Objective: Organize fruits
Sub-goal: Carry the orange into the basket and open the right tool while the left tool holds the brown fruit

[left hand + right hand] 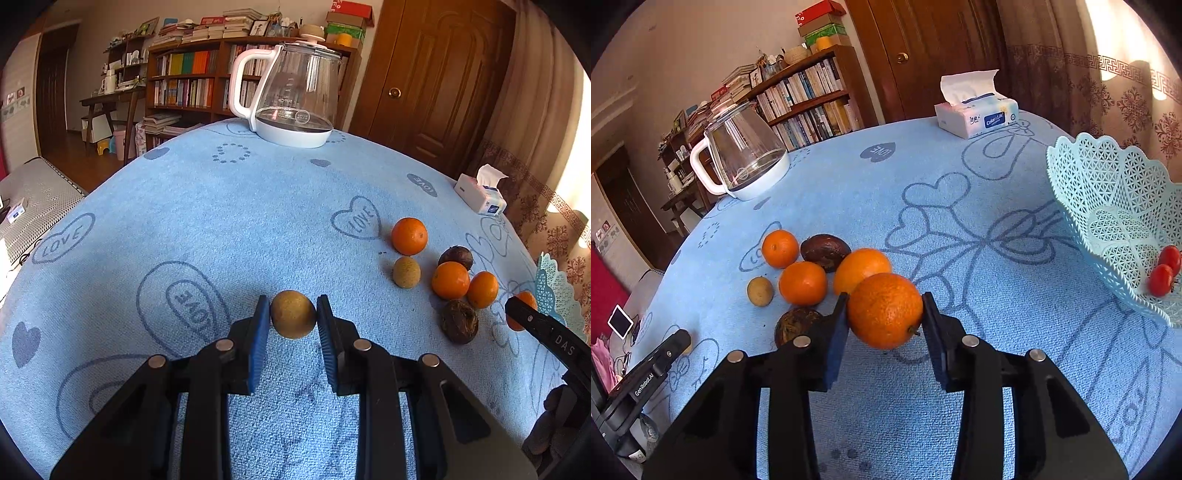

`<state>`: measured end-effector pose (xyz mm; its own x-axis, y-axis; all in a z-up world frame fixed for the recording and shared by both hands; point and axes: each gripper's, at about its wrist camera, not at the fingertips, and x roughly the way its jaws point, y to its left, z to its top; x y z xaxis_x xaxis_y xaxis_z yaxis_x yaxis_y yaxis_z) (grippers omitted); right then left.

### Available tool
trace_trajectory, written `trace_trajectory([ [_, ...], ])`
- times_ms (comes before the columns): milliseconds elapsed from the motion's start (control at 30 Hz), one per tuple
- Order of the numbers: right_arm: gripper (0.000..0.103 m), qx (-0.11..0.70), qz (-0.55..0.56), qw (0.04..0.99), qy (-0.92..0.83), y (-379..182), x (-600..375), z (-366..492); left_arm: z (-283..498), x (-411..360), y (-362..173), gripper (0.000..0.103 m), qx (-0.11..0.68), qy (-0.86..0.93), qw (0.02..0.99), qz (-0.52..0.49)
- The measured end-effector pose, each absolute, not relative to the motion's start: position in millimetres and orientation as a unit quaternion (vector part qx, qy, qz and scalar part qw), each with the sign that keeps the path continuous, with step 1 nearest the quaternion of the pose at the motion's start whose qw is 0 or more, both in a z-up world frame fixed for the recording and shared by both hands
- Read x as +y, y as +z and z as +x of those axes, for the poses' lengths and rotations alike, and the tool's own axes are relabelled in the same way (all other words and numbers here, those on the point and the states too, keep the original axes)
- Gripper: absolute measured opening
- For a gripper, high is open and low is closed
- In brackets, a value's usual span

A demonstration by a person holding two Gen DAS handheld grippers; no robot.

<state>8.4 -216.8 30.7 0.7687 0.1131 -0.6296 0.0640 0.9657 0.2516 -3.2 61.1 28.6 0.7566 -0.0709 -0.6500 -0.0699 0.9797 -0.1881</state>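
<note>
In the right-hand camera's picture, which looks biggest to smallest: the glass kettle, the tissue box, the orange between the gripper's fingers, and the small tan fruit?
1. Glass kettle
2. Tissue box and gripped orange: they look alike, and the orange is much nearer the camera, so unranked
3. Small tan fruit

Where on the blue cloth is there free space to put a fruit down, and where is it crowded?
Free: the wide cloth between the kettle and the left gripper, and the stretch between the tissue pack and the basket. Crowded: the fruit cluster beside the right gripper.
</note>
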Motion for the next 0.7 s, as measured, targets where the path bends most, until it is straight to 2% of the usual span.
trace_trajectory([
  [400, 0.04, 0.221, 0.136, 0.958, -0.125, 69, -275, -26, -3, 61, 28, 0.026, 0.349, 0.0, 0.932, -0.1],
  [700, 0.04, 0.216, 0.177, 0.939, -0.202, 65, -327, -36, -3, 61, 28, 0.026, 0.348, 0.0, 0.932, -0.1],
])
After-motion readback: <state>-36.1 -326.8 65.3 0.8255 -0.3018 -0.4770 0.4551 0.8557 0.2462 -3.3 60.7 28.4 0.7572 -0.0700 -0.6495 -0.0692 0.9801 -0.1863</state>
